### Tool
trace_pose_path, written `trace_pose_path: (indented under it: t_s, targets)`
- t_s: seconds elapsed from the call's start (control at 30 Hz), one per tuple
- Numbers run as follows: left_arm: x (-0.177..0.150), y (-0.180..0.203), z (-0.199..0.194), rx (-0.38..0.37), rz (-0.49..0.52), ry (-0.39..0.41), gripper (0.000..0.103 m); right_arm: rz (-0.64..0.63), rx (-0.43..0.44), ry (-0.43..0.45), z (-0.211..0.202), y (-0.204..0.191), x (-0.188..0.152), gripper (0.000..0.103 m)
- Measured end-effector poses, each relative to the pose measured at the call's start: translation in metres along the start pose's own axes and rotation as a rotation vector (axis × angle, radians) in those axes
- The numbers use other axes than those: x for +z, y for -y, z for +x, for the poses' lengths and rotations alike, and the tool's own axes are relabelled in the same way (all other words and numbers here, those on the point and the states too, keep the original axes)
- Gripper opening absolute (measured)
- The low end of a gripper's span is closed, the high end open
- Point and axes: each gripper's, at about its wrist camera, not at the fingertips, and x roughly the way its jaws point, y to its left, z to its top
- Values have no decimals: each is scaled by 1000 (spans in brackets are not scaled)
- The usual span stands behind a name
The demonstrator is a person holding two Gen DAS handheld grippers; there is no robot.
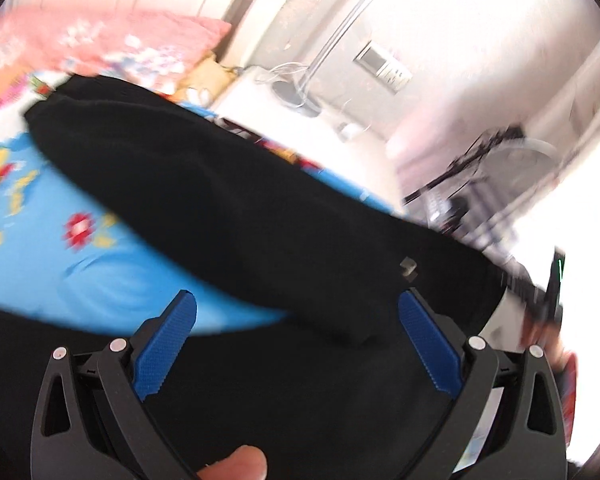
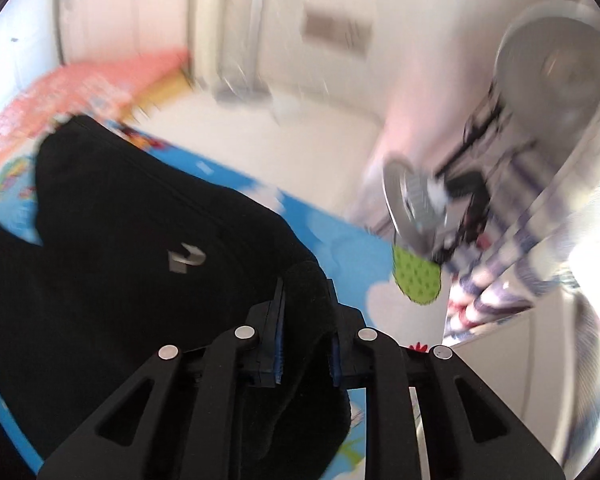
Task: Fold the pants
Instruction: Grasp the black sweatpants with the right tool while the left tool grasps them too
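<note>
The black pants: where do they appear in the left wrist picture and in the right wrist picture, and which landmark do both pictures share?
Left wrist view: the black pants cross the middle diagonally, reaching down between the open left gripper.
Right wrist view: the pants fill the lower left, with a bunched edge pinched in the right gripper.
Shared landmark: the blue patterned sheet under the pants.

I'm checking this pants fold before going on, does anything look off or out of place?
Only the grip looks uneven. The right tool is shut on a bunched wad of the black pants, while the left tool hangs open above the cloth, holding nothing. The pants lie rumpled on the blue patterned sheet. No damage or spills visible.
</note>
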Motion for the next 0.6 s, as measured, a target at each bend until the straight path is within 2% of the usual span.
trace_pose_path:
  t_s: [0.07,0.13,0.2,0.27,0.37,0.47,0.6]
  targets:
    - [32,-10,11,-98,-102,-13,96,-18,23,82,-41,-27,-14,20]
    - [68,-27,31,-199,-217,-48,93,-38,37,114,-70,-53,-32,19]
    - [96,-46,56,-238,-325,-91,87,-44,83,121,-89,-72,-52,19]
    - [120,-60,86,-204,-409,-157,75,-63,113,103,-91,-86,-75,19]
    - [138,-76,120,-124,-474,-228,66,-79,146,63,-88,-101,-99,19]
    - [144,-84,143,-47,-521,-267,65,-80,166,30,-88,-117,-120,19]
    - [154,-84,168,23,-526,-313,64,-92,181,19,-88,-124,-131,19]
